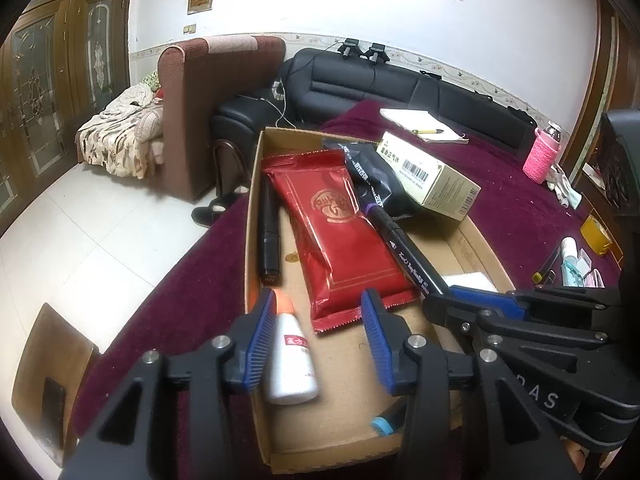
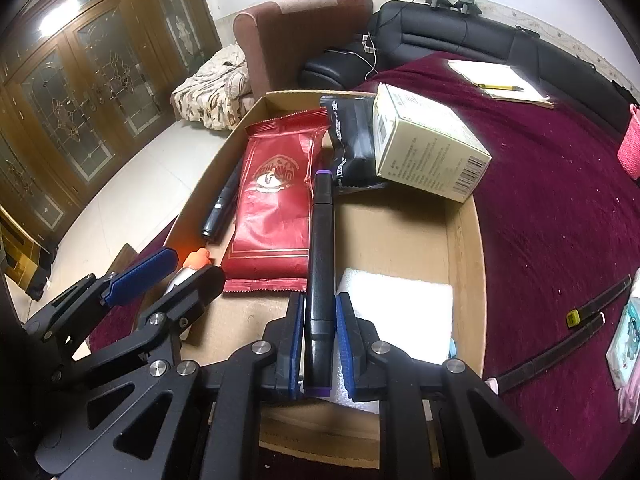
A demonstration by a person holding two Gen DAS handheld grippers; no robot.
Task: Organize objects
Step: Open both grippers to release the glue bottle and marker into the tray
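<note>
A shallow cardboard box (image 1: 254, 200) (image 2: 468, 240) lies on a maroon cloth. In it are a red foil packet (image 1: 344, 232) (image 2: 276, 208), a black pen (image 1: 269, 232) (image 2: 222, 204), a black packet (image 1: 372, 176) (image 2: 352, 144), a cream carton (image 1: 428, 174) (image 2: 424, 148), a white foam block (image 2: 400, 320) and a small white bottle with an orange cap (image 1: 290, 360) (image 2: 192, 266). My right gripper (image 2: 319, 320) (image 1: 480, 298) is shut on a black marker with purple ends (image 2: 320, 264) (image 1: 404, 248), held over the box. My left gripper (image 1: 320, 320) (image 2: 160, 276) is open, with the bottle by its left finger.
A notebook with a yellow pen (image 1: 426, 126) (image 2: 500, 80) lies at the far side of the cloth, a pink knitted bottle (image 1: 544, 152) to the right. Small packets and dark strips (image 2: 580, 320) lie right of the box. A black sofa (image 1: 400, 76) and brown armchair (image 1: 208, 92) stand behind.
</note>
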